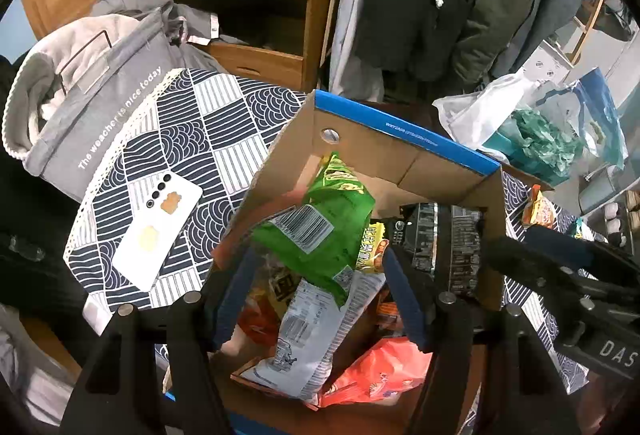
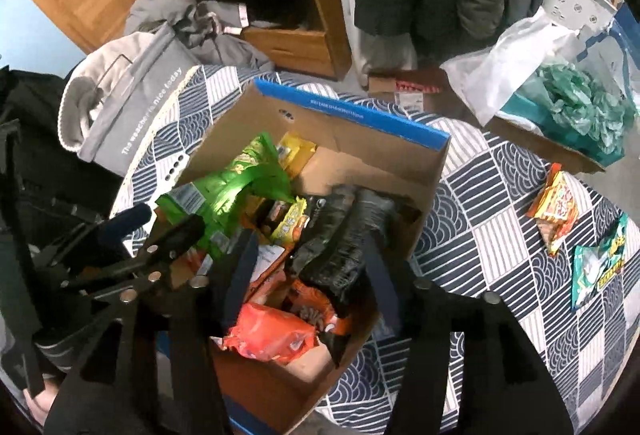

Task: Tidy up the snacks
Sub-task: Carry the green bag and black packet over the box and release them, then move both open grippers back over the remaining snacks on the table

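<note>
Green snack bag (image 1: 324, 223) upright (slightly tilted)

Two matching black hand-held grippers

Each of the left gripper (image 1: 320, 291) and right gripper (image 2: 308, 275) has black angular frames studded with round silver pivot pins and long dark blue finger pads; white letters "DAS" mark the right one's side.

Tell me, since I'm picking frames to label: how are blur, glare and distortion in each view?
Left wrist view: mostly sharp, barcode on the green bag legible; strong fisheye bending, dark corners. Right wrist view: softer; the green bag and black pack are smeared, with glare on the green bag; the box edges curve.
</note>
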`<state>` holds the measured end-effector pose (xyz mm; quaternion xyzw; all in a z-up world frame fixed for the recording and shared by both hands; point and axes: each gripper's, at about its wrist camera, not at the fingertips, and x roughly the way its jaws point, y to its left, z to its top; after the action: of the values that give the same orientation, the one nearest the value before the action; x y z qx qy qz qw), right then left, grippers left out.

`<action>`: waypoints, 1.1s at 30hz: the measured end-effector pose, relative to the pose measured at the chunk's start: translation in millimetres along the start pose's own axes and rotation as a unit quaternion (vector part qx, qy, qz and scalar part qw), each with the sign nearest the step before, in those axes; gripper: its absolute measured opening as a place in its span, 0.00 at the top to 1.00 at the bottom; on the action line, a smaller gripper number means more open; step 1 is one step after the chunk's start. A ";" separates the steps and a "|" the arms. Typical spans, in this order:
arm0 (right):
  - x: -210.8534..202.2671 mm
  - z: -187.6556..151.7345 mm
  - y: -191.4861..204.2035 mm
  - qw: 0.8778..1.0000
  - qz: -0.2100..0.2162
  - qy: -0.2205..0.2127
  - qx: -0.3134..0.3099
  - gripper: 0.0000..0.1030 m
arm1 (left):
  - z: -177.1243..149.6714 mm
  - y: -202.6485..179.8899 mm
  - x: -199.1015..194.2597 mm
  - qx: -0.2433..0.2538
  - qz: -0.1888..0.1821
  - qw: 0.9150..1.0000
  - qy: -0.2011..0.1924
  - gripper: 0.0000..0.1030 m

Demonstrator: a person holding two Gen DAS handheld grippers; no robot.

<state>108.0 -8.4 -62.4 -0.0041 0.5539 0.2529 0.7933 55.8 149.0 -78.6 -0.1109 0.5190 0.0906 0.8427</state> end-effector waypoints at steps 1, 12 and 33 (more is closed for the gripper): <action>-2.5 0.7 0.0 1.000 -0.003 -0.003 -0.001 0.43 | 0.0 -1.2 -0.9 0.000 -0.001 1.000 0.000 0.34; -29.1 -4.7 -27.6 0.999 -0.014 -0.025 0.029 0.32 | 2.9 -32.9 -17.1 0.017 -0.022 0.999 -0.015 0.28; -78.6 -54.2 -146.2 0.987 -0.083 -0.040 0.131 0.28 | -5.4 -148.8 -25.6 0.104 -0.049 0.993 -0.009 0.24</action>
<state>99.5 -182.6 -54.0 0.0636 0.5481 0.1114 0.8265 79.6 3.8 -44.2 -0.0475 0.5121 -0.0041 0.8576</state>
